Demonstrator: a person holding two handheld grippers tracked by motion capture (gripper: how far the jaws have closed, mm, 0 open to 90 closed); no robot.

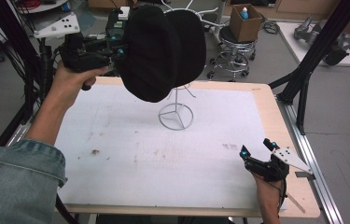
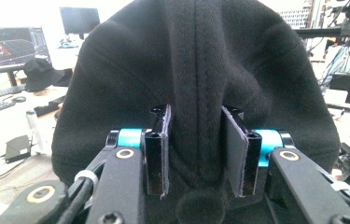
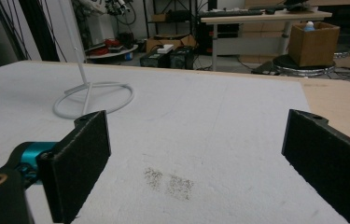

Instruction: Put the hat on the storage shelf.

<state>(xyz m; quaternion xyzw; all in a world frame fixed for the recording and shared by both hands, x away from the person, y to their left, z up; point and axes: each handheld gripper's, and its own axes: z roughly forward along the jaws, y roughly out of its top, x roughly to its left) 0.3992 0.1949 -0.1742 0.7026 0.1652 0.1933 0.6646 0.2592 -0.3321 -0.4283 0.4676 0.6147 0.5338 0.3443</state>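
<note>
Pinching hat (image 2: 196, 70) fold — L gripper (image 2: 196, 154).

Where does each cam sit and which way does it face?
High view: above the person's side, looking forward and down on the table; shows a sleeve, both hands, left claw on the hat, right claw low right.
Left gripper view: rides the left claw, looking along its jaws into the hat pinched between them.
Right gripper view: rides the right claw, looking level across the table; jaws wide apart.
Shared: high and right views both show the stand.
</note>
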